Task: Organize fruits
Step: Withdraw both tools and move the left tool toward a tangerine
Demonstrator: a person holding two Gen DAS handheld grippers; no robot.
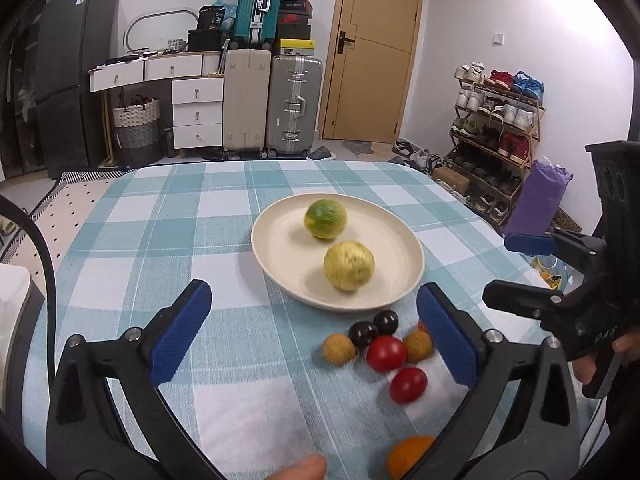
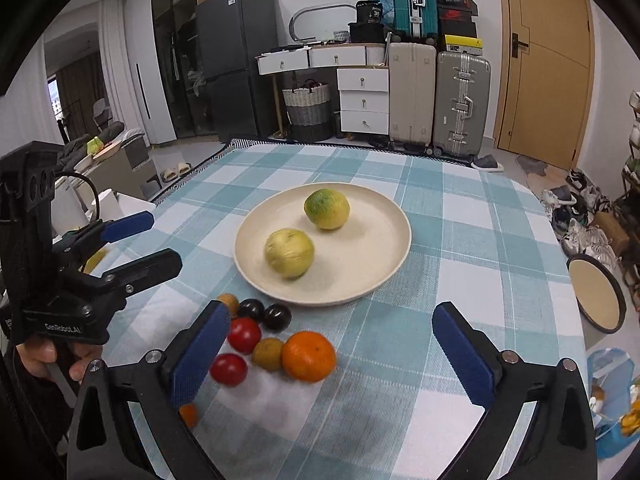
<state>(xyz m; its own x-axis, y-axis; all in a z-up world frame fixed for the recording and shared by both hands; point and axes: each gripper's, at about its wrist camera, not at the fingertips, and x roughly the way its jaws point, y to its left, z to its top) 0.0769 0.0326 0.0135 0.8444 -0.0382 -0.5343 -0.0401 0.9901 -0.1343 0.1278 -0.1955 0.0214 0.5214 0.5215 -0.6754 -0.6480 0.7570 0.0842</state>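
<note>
A round cream plate sits on the teal-and-white checked tablecloth and serves as the landmark. On it lie two fruits: a green-and-yellow round citrus toward the far side and a pale yellow round fruit nearer the front rim, apart from each other.

Just in front of the plate, on the cloth, lies a loose cluster: two glossy red cherry tomatoes, two shiny black round fruits, two tan-brown round fruits, one large orange mandarin, and one much smaller orange fruit farthest from the plate, partly hidden by a blue pad.

The left gripper hovers in front of the plate with its jaws spread wide, holding nothing. The right gripper is likewise wide apart and empty, with the mandarin lying between its pads.
</note>
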